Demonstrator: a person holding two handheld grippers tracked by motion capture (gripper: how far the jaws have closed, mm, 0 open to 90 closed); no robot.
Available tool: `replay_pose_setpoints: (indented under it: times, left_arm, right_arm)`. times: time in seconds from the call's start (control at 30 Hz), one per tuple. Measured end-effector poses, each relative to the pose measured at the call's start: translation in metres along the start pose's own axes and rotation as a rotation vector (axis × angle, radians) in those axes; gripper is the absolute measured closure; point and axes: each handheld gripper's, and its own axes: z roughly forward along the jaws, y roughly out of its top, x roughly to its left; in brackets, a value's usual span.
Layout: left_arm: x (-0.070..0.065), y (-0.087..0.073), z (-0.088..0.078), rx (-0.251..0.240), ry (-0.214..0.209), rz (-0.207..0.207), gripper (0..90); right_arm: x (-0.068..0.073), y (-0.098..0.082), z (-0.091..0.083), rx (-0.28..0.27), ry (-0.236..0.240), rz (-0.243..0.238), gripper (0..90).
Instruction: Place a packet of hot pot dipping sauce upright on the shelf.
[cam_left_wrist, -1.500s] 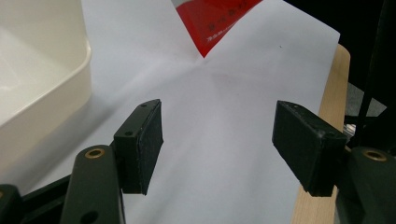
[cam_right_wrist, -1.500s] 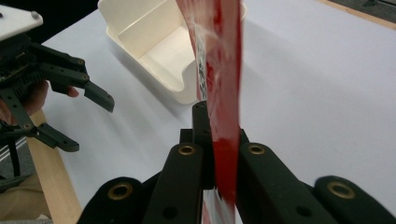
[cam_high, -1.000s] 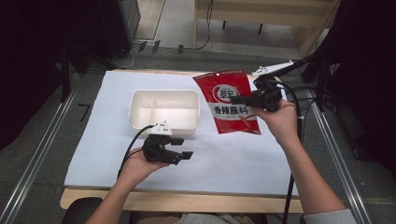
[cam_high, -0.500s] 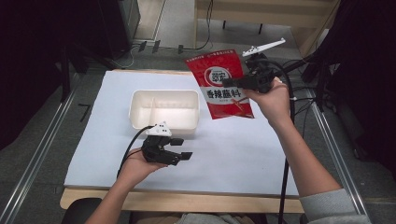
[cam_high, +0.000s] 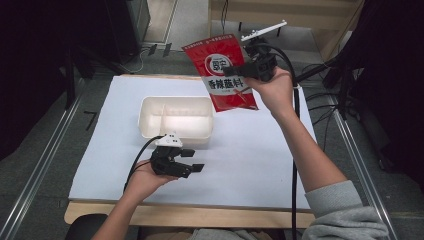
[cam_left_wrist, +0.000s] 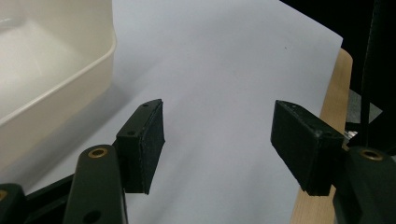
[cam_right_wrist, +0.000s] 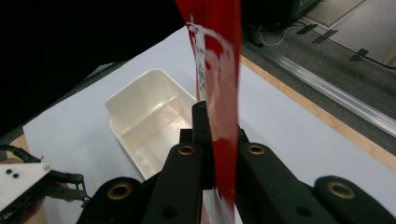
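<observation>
A red seasoning packet (cam_high: 222, 70) with white lettering hangs in the air above the table's far right, held by my right gripper (cam_high: 239, 70), which is shut on it. Seen edge-on in the right gripper view, the packet (cam_right_wrist: 219, 88) is pinched between the two black jaws of that gripper (cam_right_wrist: 218, 140). A cream two-compartment tray (cam_high: 176, 116) sits mid-table, its inside bare; the tray (cam_right_wrist: 149, 119) lies below and beyond the packet. My left gripper (cam_high: 192, 160) rests near the front edge, just in front of the tray, open and holding nothing (cam_left_wrist: 217, 140).
White paper (cam_high: 250, 150) covers the wooden table (cam_high: 200, 216). The tray's corner (cam_left_wrist: 51, 70) stands left of my left jaws, and the table's edge (cam_left_wrist: 334, 116) is at their right. Cables trail from both grippers. Metal rails (cam_high: 45, 155) flank the table.
My right gripper has lifted the red packet off the table and carried it up and away, turning it more upright. The left gripper has stayed put.
</observation>
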Motion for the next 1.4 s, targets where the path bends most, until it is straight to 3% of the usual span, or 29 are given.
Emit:
replay_pose_setpoints:
  times: [0.3, 0.67, 0.9, 1.4]
  left_arm:
    - [0.001, -0.003, 0.000, 0.013, -0.012, -0.018, 35.7]
    - [0.003, -0.005, -0.002, 0.010, -0.011, -0.025, 35.7]
    - [0.005, -0.006, -0.006, 0.010, -0.014, -0.037, 35.7]
    - [0.014, -0.009, -0.015, -0.007, 0.001, -0.066, 35.7]
  right_arm:
    - [0.007, 0.020, 0.023, -0.001, 0.012, -0.010, 90.0]
    - [0.017, 0.032, 0.060, 0.016, 0.031, -0.015, 90.0]
    - [0.021, 0.034, 0.085, 0.012, 0.050, 0.003, 90.0]
    - [0.026, 0.030, 0.141, 0.059, 0.029, -0.011, 90.0]
